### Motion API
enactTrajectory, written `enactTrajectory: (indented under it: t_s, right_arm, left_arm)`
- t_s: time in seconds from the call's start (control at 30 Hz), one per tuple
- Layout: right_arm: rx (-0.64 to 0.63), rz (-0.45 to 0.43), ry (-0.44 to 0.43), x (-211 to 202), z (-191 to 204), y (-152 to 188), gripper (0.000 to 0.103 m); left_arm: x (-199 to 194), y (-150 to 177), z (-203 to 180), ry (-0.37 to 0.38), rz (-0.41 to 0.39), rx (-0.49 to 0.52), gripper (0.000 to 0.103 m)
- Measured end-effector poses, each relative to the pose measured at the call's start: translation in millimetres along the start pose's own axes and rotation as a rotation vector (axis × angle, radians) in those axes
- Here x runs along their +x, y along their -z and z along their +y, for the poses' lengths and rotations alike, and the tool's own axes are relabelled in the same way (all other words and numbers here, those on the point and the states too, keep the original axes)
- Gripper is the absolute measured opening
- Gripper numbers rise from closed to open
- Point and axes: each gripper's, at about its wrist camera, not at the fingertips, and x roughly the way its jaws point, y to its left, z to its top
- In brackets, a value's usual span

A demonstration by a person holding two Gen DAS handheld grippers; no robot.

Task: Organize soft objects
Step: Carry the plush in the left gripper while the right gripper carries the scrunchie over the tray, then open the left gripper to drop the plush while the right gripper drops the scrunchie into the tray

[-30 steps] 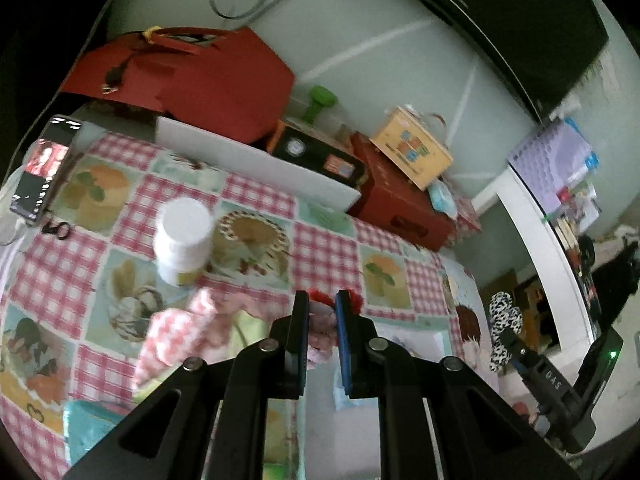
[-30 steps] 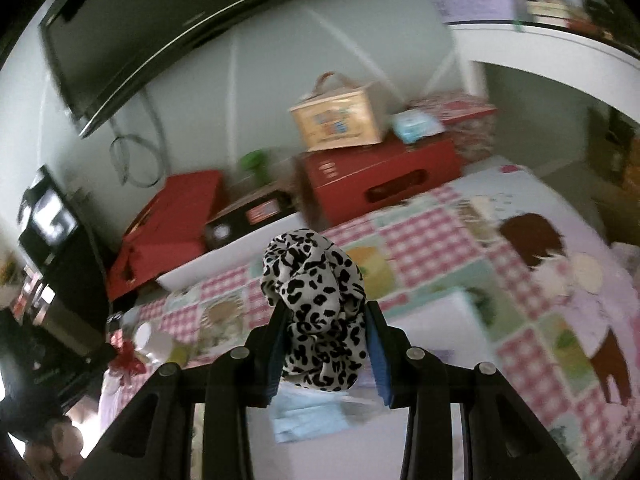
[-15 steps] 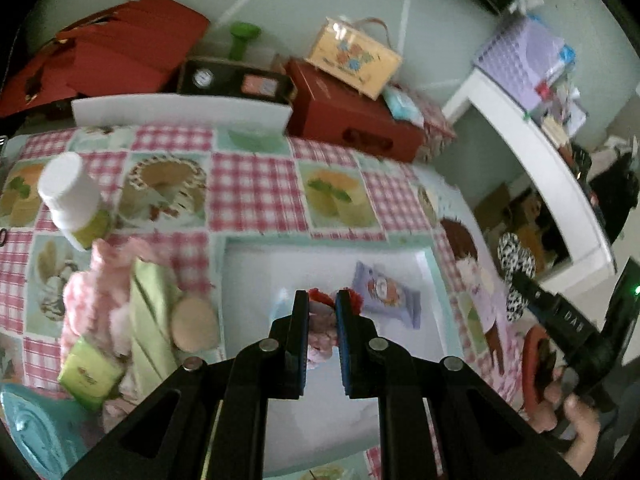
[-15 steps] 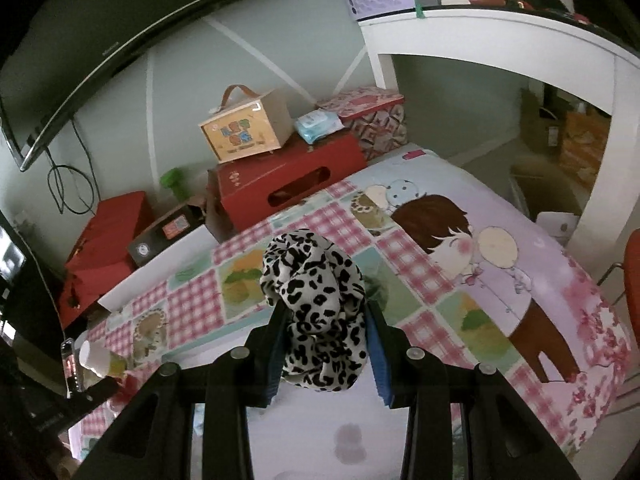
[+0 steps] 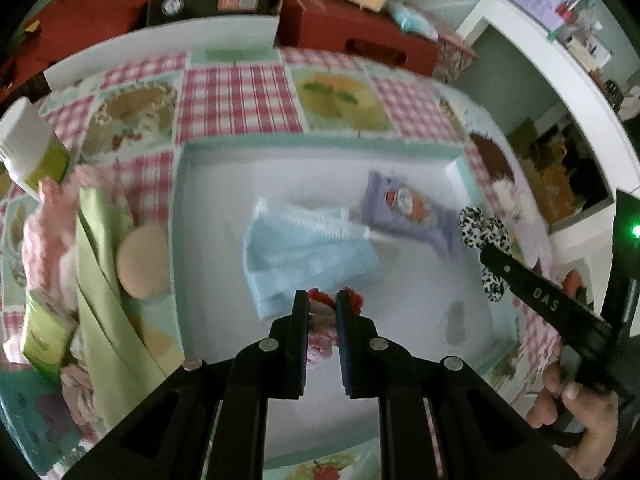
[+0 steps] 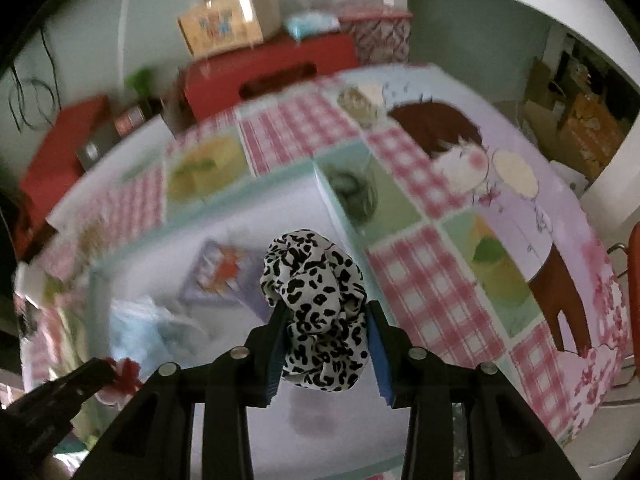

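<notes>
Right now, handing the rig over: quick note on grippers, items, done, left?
Left gripper: shut on a small red-and-pink soft item, over the tray.
Right gripper: shut on the leopard scrunchie, near the tray's right edge.
In tray: blue mask, purple packet.
Left of tray: pile with pink cloth, green cloth, tan puff.
Done: mask and packet are in.
Left: probably drop both held items in, then clear the pile.

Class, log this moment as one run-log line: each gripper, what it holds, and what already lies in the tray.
left gripper: shut on red-pink soft item | right gripper: shut on leopard scrunchie | tray: blue cloth, purple packet
</notes>
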Motion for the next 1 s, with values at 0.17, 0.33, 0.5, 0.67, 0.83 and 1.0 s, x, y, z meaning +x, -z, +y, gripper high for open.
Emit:
enactTrajectory:
  t_s: [0.17, 0.33, 0.5, 0.67, 0.83, 1.0]
  right_arm:
    - [-0.019, 0.034, 0.013, 10, 0, 6, 0.041]
    - [-0.04, 0.077, 0.027, 19, 2, 7, 0.047]
    - [-0.048, 0.086, 0.042, 23, 2, 6, 0.059]
    - [-0.066, 0.071, 0.04, 17, 4, 2, 0.064]
    - [-0.074, 0.019, 0.036, 1, 5, -3, 0.067]
    - [-0.087, -0.037, 0.035, -17, 10, -7, 0.067]
  left_arm:
    - [14, 7, -5, 0.003, 0.056, 0.014, 0.014]
    - [21, 10, -4, -0.011, 0.088, 0.014, 0.014]
    - [24, 10, -3, -0.027, 0.098, 0.01, 0.025]
    - [22, 11, -3, -0.04, 0.1, 0.016, 0.043]
    - [15, 8, -8, -0.031, 0.078, 0.034, 0.05]
    - [1, 4, -5, -0.038, 0.043, 0.029, 0.058]
